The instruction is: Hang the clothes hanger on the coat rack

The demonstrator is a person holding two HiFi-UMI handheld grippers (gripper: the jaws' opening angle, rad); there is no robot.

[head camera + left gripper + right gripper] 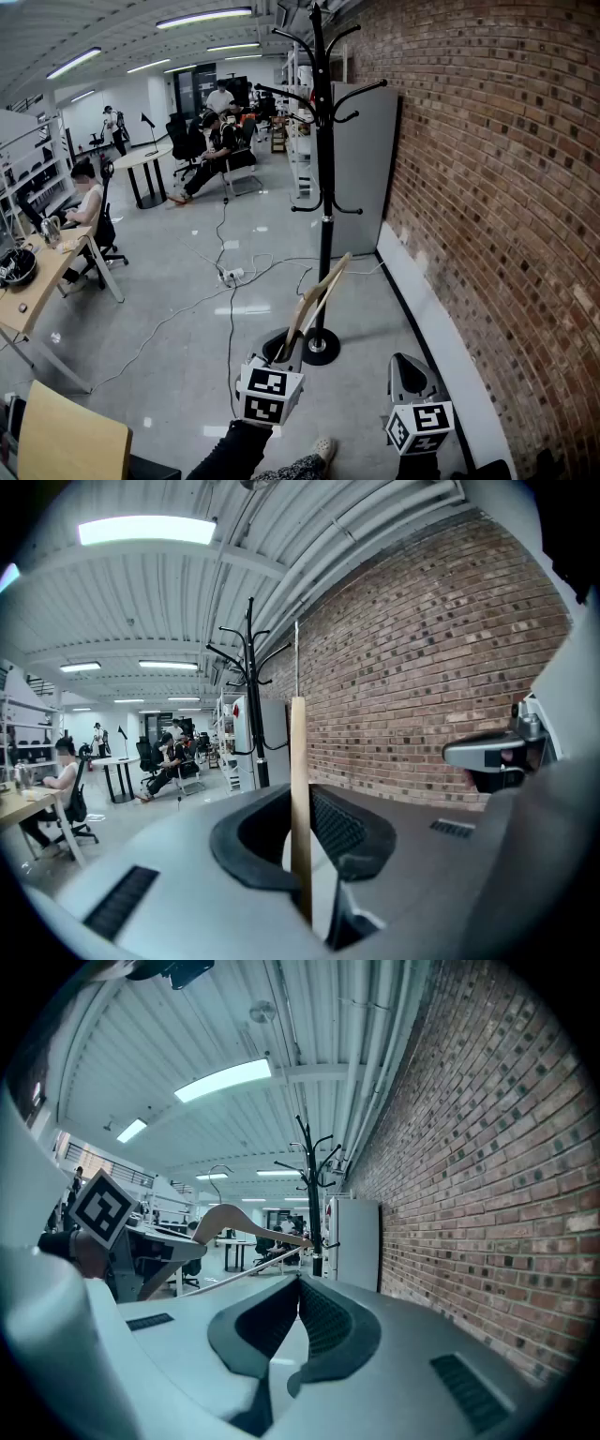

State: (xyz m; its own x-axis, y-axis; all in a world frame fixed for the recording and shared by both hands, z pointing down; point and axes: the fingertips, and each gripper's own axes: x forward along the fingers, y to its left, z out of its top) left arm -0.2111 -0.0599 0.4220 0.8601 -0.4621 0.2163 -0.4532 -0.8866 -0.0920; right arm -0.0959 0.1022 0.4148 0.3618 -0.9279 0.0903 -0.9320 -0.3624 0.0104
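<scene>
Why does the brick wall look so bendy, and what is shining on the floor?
Left and right gripper views: the wide-angle lens bows the wall and darkens the corners. Head view: ceiling lights glare off the glossy floor.

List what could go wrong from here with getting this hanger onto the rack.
1. The left gripper pinches the clothes hanger near one end only, so it may swivel or slip when raised.
2. The coat rack stands on a small round base; a bump from the long hanger could rock it.
3. A power strip and its cables lie on the floor nearby: a trip hazard.
</scene>
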